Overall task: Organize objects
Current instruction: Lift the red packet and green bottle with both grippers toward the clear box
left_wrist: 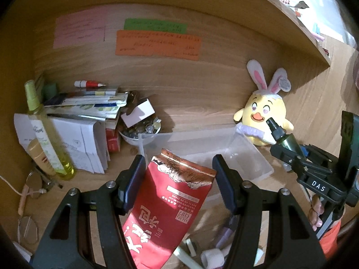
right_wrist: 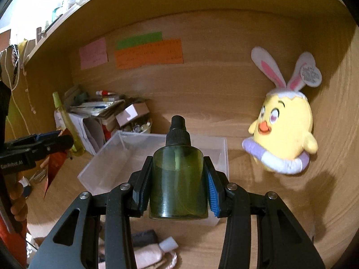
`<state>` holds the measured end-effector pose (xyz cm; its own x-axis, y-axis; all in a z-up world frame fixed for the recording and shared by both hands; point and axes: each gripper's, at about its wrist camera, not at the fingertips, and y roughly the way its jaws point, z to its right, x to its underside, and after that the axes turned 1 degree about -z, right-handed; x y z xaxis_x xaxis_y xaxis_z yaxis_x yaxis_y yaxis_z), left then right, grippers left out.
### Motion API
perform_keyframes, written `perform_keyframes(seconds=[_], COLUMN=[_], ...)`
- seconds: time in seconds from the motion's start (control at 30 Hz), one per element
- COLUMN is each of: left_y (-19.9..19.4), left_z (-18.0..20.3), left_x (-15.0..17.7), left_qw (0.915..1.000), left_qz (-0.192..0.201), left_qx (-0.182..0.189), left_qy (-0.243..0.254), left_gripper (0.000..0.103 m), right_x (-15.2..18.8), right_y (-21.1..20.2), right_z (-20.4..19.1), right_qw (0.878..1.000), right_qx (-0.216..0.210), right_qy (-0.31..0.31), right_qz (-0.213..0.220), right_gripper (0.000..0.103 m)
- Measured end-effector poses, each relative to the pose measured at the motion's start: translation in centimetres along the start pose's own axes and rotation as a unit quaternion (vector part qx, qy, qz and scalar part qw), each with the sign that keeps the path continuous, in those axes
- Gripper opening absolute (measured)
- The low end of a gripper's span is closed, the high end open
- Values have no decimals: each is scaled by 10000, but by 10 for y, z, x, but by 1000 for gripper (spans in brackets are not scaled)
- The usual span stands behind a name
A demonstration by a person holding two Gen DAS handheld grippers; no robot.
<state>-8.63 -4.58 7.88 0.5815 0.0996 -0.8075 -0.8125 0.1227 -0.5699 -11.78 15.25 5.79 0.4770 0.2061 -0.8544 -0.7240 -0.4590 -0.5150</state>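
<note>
Clear plastic bin sits open on the wooden desk, and both loads hang on its near side. The dark green spray bottle is upright, black nozzle on top, clamped at the sides by the right gripper, jaws partly closed on it. The red foil pouch, printed with large white Chinese characters, is between the pads of the left gripper, jaws about half open and pressed on its edges. Right of the bin a yellow chick plush with bunny ears leans on the back panel. Left of the bin: a bowl of small trinkets, a leaning pile of books and a tall yellow spray bottle. Pink, green and orange notes are stuck above; their writing is unreadable. "DAS" shows on the right gripper's body, "GenRobot.AI" on the left's.
</note>
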Motion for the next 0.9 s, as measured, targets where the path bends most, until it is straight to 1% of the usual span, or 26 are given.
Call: perform_keyframes(seconds=[0.17,0.43,0.67,0.9], left_y=[13,37,67,102], left_z=[3,8,14,16], left_x=[-13,-33,-40,-34], left_qw=[10000,9999,9995,9979], left_qz=[-32,-83,-308,-634], left_qx=[30,-66,-30,-82], left_qy=[-4,39,81,56], left_gripper=[61,61,61,61], right_x=[-16,-33,-32,-19], right_y=[4,22,55,90], right_z=[-2,-4,-1,6], right_qw=[9999,9994,9992,9974], right_qx=[28,21,-52,-74], right_qy=[-134,-342,-286,-198], right_qz=[93,64,-283,-685], right_gripper=[39,39,39,39])
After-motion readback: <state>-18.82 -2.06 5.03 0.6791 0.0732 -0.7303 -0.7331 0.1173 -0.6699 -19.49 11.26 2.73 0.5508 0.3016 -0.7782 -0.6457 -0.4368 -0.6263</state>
